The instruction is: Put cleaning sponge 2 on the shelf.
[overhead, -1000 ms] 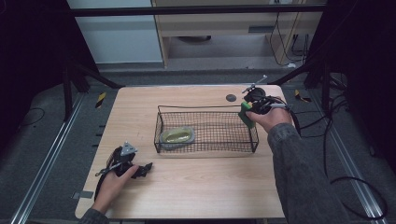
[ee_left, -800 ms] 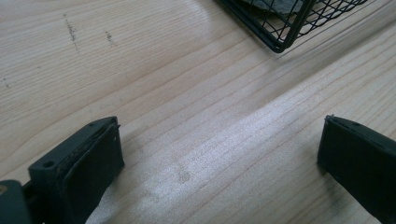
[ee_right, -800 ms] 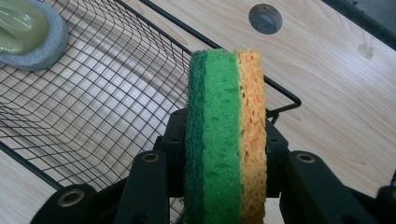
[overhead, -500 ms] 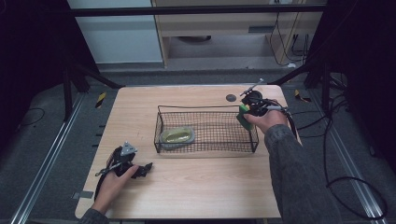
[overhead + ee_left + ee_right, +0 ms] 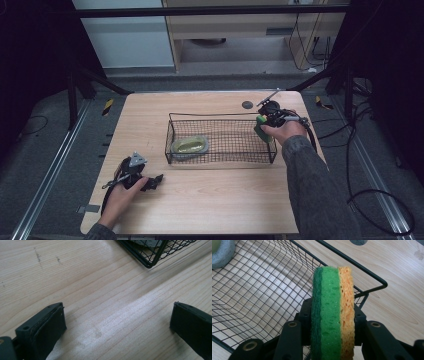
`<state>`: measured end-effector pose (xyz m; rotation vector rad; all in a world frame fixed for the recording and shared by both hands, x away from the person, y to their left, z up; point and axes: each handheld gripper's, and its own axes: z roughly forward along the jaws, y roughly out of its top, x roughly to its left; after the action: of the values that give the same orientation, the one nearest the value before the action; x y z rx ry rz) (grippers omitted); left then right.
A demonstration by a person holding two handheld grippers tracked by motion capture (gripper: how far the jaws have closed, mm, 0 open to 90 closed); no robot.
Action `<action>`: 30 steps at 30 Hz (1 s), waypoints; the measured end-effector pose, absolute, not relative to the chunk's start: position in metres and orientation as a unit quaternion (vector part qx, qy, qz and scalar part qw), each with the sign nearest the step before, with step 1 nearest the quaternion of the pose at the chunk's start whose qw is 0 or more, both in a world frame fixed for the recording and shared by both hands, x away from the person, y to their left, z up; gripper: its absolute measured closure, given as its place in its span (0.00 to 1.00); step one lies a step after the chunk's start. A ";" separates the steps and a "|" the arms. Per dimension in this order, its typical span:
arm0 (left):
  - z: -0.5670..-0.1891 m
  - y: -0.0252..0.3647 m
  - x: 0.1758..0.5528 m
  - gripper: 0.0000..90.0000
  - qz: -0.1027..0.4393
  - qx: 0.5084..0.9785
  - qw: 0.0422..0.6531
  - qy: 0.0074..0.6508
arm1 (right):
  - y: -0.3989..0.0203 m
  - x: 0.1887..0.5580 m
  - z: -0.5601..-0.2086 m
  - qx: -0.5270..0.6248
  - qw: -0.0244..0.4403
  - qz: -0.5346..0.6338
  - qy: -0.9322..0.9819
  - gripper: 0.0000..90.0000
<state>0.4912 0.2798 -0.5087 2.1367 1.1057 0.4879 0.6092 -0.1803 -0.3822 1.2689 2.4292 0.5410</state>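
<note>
My right hand-held gripper (image 5: 332, 340) squeezes the sponge (image 5: 333, 315) tight just over the right end of the basket (image 5: 372, 275), so I should go down slowly, keep off the wire, and let go low inside.

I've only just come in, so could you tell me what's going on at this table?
A person is working with two hand-held grippers. The right gripper is clamped on a green-and-orange sponge, poised over the right end of a wire basket. The left gripper rests open on the table, holding nothing.
</note>
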 end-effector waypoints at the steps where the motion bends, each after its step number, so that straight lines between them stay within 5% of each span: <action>1: -0.509 0.280 0.491 0.00 0.187 0.820 0.337 0.424 | -0.180 0.610 -0.383 0.447 0.173 0.192 0.856 0.71; 30: -0.509 0.280 0.491 0.00 0.187 0.820 0.337 0.424 | -0.170 0.618 -0.410 0.448 0.168 0.164 0.862 0.71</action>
<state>0.4913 0.2798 -0.5087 2.1359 1.1040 0.4881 0.6184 -0.1702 -0.4099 1.2756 2.4530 0.4664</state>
